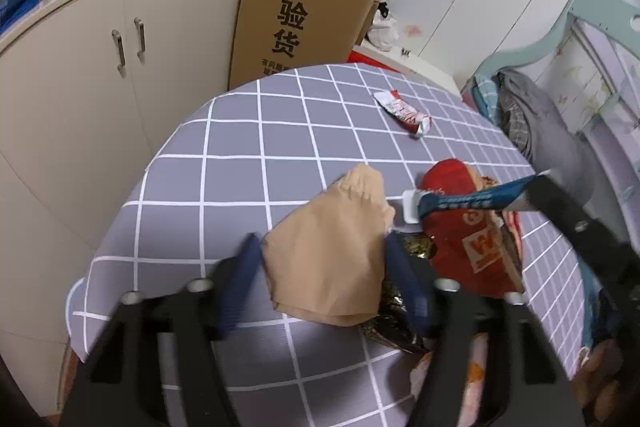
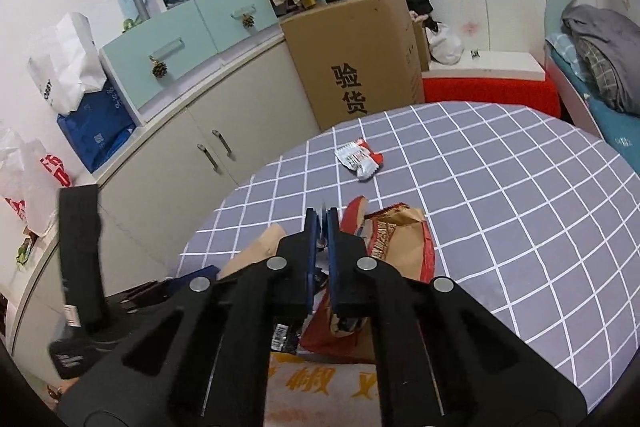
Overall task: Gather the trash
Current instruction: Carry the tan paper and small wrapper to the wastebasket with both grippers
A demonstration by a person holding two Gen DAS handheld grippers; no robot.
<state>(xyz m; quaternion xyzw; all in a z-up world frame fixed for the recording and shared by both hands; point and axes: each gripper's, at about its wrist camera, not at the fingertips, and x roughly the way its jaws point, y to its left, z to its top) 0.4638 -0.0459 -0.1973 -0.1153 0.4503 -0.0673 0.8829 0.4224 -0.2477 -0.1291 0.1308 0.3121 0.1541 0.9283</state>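
My left gripper (image 1: 324,267) has its blue pads against both sides of a tan paper bag (image 1: 328,247) that lies on the grey checked table (image 1: 240,179). From the right comes my right gripper (image 1: 528,193), shut on one end of a blue and white wrapper (image 1: 460,201) that hangs over a red snack bag (image 1: 460,243). In the right wrist view the right gripper (image 2: 322,217) has its pads together above the red snack bag (image 2: 400,239); the wrapper is almost hidden between them. A red and white wrapper (image 1: 404,111) (image 2: 360,159) lies alone farther back.
Dark foil trash (image 1: 400,319) and an orange printed bag (image 2: 312,379) lie near the table's front edge. A tall cardboard box (image 1: 304,15) and beige cupboards (image 1: 100,87) stand behind the table. A bed with piled clothes (image 1: 532,115) is at the right.
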